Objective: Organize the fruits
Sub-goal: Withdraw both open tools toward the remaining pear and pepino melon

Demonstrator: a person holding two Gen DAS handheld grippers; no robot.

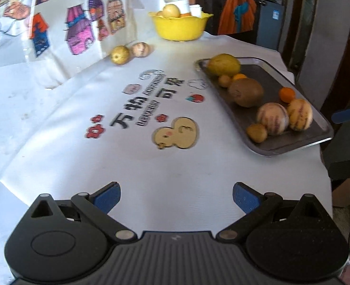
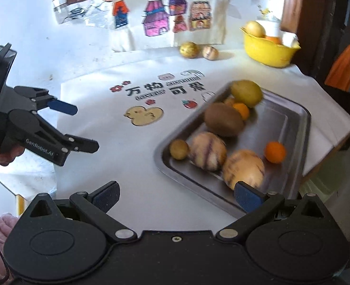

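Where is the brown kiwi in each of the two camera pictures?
Left wrist view: the kiwi lies right of centre, in the middle of the metal tray.
Right wrist view: the kiwi lies just right of centre, at the tray's left side.
Shared landmark: the yellow bowl at the table's far end.

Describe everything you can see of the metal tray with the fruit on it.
The rectangular grey metal tray has rounded corners, a raised rim and a dull, reflective floor. It lies flat on the white printed tablecloth near the table's right edge, at an angle to it. It holds a yellow-green lemon-like fruit, a brown kiwi, two pale purple-striped melons, small oranges and small yellowish-brown fruits. Neither gripper touches it.
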